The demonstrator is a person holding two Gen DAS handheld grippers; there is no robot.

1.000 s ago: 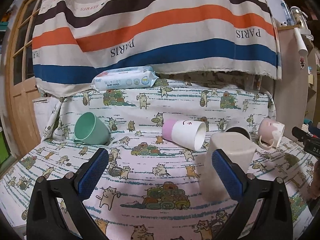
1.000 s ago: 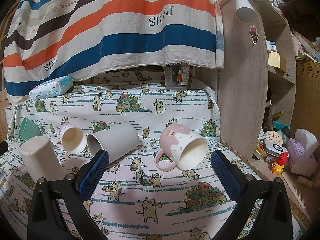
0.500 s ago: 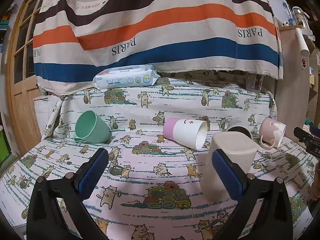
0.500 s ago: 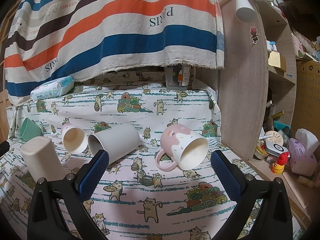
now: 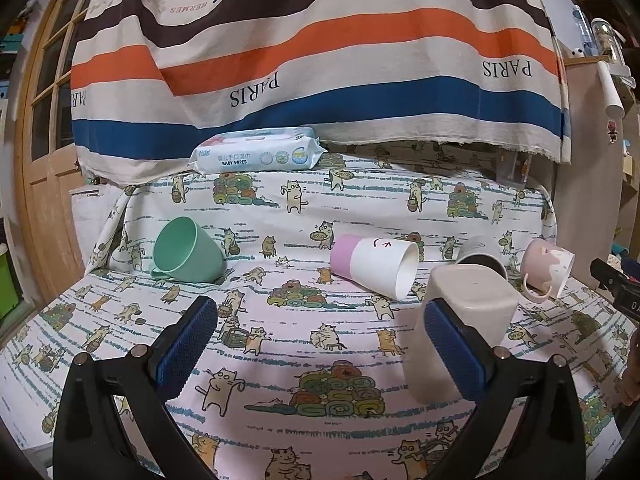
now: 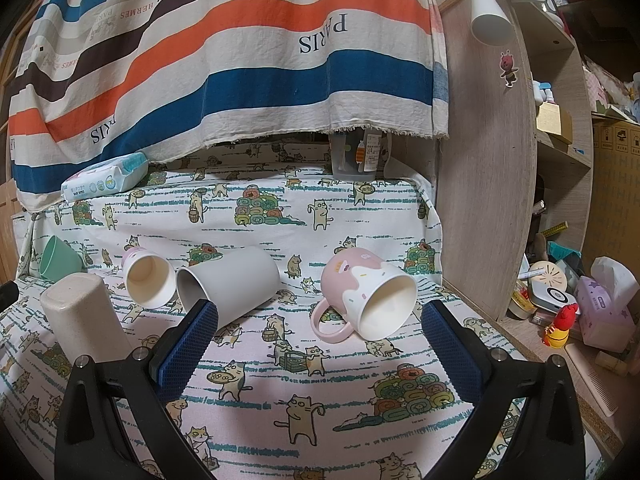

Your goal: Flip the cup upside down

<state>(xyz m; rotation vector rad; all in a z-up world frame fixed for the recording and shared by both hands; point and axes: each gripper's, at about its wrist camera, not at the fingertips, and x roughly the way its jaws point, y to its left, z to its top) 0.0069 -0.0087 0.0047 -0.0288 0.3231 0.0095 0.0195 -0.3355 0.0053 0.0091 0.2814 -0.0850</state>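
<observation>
Cup count: 5 on the cat-print cloth (image 5: 280, 208), 1 inverted, 4 on their sides.

1. Beige cup (image 5: 464, 320): stands upside down, base up, front-centre. Seen at far left in right wrist view (image 6: 80, 320).
2. Green cup (image 5: 186, 250): on its side, far left, mouth facing up-left, well apart from the rest.
3. White/pink cup (image 5: 376, 264): on its side, mouth toward the right-front; just beside the grey cup (image 6: 230, 284), which also lies on its side. In right wrist view the two sit side by side, mouths toward the camera; contact cannot be confirmed.
4. Pink mug (image 6: 366, 294) w/ handle: on its side, mouth toward the camera, handle at its left on the cloth.

Other items: 1 pack of baby wipes (image 5: 256, 156) at the back, under 1 striped sheet (image 5: 320, 60).

Left gripper (image 5: 320, 320): jaws spread wide, nothing between them; right pad overlaps the beige cup in view, contact not determinable.

Right gripper (image 6: 318, 328): jaws spread wide, empty, pink mug lies ahead between the fingers' lines, not touched.
</observation>
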